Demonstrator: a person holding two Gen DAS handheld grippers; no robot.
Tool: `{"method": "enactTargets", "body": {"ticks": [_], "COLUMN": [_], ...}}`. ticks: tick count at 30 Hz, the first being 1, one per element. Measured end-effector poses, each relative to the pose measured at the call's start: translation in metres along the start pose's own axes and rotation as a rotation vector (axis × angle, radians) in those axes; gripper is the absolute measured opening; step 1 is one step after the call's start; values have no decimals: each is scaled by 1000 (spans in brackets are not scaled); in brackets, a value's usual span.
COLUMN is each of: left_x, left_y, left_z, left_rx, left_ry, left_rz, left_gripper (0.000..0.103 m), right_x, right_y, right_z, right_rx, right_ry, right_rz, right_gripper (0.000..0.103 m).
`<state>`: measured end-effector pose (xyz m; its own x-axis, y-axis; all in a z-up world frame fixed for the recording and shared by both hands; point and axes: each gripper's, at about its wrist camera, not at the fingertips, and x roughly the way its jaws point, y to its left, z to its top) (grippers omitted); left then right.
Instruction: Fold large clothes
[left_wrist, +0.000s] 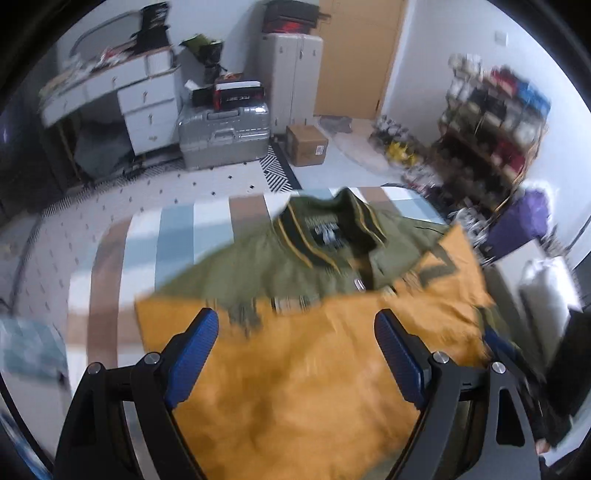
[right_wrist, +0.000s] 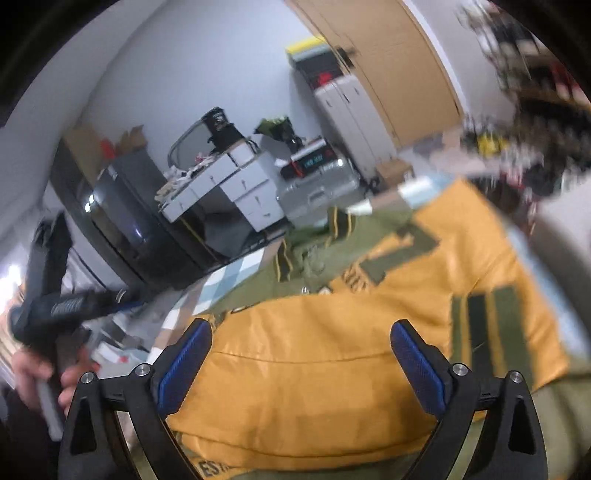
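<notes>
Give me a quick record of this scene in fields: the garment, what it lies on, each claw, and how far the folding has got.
garment: olive jacket with mustard-yellow sleeves
surface: striped mat
sleeves: both laid across the jacket front
collar: at the far end, away from the cameras
left claw: open, above the yellow sleeve, holding nothing
right claw: open, above the yellow sleeve, holding nothing
fold stage: sleeves in, body not yet folded over
</notes>
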<state>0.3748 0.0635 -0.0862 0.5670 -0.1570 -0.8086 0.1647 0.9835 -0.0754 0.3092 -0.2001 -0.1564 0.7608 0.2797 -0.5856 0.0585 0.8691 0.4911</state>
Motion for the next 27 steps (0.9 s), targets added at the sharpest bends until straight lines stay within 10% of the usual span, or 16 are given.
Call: {"method": "enactTargets", "body": {"ticks": [8, 15, 23, 27], "left_x": [134, 189, 168, 132], "left_y": [17, 11, 17, 9], "left_z": [61, 81, 73, 65], "left_rx": [-166, -119, -113, -16], "left_ry": [225, 255, 210, 143], "left_rz": [-90, -45, -15, -25], "left_gripper": [83, 82, 3, 3], "right_x": [-12, -13, -16, -16], "right_y": [-13, -17, -27, -25], "right_z": [-14, -9, -9, -10], "right_rx": [15, 54, 106, 86], "right_ry": [-104, -71, -85, -85], "right_rz": [133, 173, 183, 164], "right_gripper": [101, 102, 102, 102]}}
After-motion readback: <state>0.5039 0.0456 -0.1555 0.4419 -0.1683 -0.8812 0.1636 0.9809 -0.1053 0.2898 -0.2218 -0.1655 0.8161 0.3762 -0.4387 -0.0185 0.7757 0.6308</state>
